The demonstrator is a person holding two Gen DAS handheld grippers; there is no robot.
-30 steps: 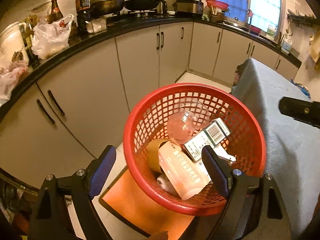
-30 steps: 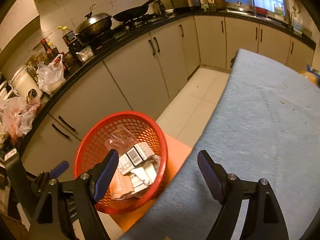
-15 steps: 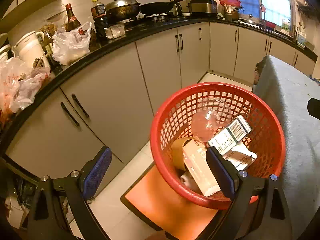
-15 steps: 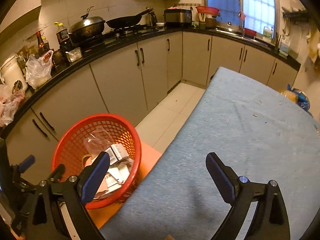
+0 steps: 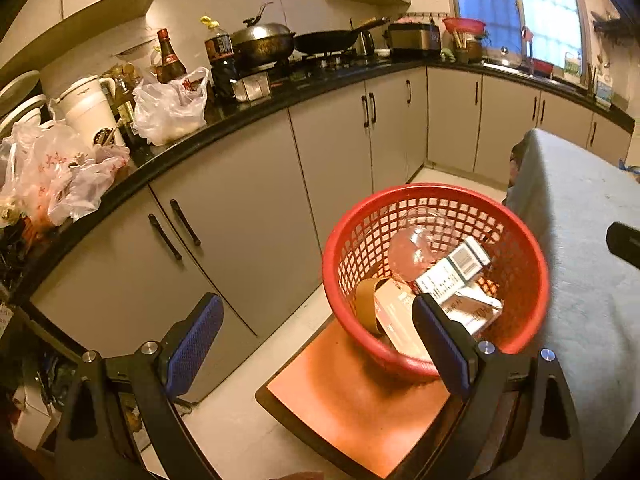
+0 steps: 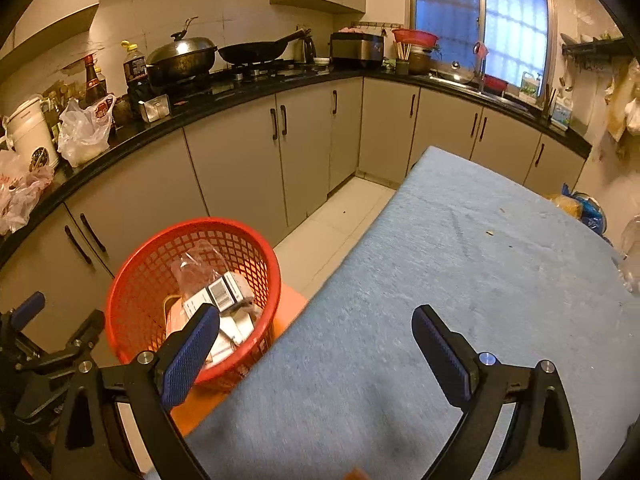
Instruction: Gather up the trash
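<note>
Red mesh basket (image 5: 436,276) sits on an orange stool (image 5: 360,408), just beside the edge of the blue-covered surface (image 6: 460,280). Inside the basket: a clear crumpled plastic bottle (image 5: 416,248) at the top, a white box with a barcode (image 5: 456,268) leaning across the middle, a brown tape roll (image 5: 366,306) at the left wall, a pale orange-printed carton (image 5: 396,312) beside it, and another white pack (image 5: 476,312) lower right. The print on the packs is too small to read, and the bottom of the pile is hidden behind the near rim and one finger of the left gripper (image 5: 320,344).

The surface looks bare apart from a few crumbs. At its far right edge something clear and plastic (image 6: 630,256) is cut off by the frame; cannot tell what it is.

Left gripper hangs near the basket, tilted down toward it, jaws spread wide with nothing between them. Right gripper (image 6: 316,348) is above the near edge of the surface, also tilted down, jaws released and empty. Its left finger overlaps the basket in view.
</note>
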